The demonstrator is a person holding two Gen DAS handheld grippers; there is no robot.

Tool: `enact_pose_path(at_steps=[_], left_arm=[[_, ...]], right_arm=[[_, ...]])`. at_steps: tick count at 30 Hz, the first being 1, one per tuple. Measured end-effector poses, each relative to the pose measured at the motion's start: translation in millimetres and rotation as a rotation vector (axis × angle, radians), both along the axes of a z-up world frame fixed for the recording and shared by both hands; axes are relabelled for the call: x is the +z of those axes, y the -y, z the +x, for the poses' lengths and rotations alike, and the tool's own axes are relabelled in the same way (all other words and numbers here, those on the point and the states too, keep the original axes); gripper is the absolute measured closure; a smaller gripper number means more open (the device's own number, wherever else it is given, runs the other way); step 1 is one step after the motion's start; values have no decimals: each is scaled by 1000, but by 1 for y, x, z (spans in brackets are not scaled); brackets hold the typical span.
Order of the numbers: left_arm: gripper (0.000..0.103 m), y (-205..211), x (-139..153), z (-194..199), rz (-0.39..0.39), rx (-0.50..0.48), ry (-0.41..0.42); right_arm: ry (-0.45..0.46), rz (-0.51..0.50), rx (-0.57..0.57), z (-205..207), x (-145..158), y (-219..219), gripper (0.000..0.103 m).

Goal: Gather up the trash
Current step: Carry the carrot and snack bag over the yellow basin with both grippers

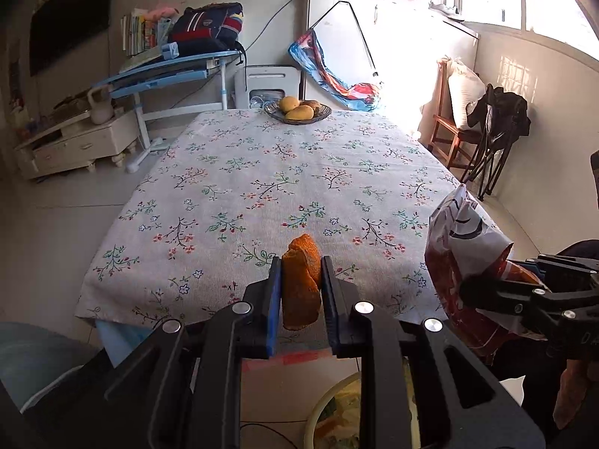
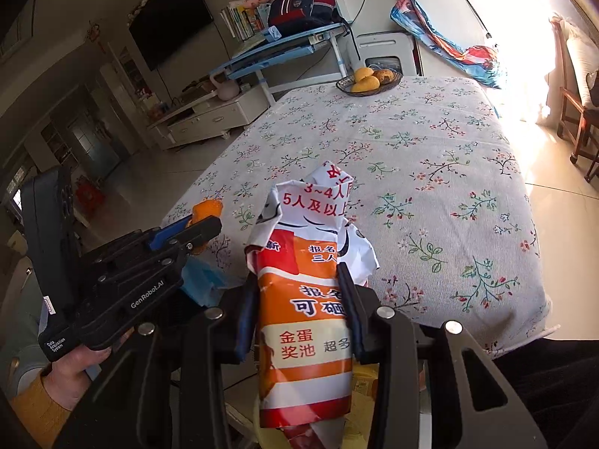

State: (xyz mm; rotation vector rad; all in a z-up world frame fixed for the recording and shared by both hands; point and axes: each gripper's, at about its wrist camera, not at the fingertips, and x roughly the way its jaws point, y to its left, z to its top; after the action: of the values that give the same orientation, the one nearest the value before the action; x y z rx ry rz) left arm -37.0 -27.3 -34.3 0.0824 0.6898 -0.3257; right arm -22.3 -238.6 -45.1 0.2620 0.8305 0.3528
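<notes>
My left gripper is shut on a piece of orange peel, held just off the near edge of the floral-cloth table. In the right wrist view the same gripper shows at the left with the orange peel sticking out past its jaws. My right gripper is shut on a crumpled orange, red and white printed paper flyer, upright between the jaws. That flyer and right gripper appear at the right of the left wrist view. A pale round bin rim lies below both grippers.
A dish of yellow fruit stands at the table's far edge. Beyond are a blue desk with a backpack, a white low cabinet and a wooden chair at the right. A person's hand holds the left gripper.
</notes>
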Motion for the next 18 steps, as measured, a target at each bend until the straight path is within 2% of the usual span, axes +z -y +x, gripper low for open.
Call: enact_pose_path(at_steps=[18], left_arm=[[83,7,3,-46,7,-30,27]], right_arm=[[-8,4,-7,-41,-3,-2,63]])
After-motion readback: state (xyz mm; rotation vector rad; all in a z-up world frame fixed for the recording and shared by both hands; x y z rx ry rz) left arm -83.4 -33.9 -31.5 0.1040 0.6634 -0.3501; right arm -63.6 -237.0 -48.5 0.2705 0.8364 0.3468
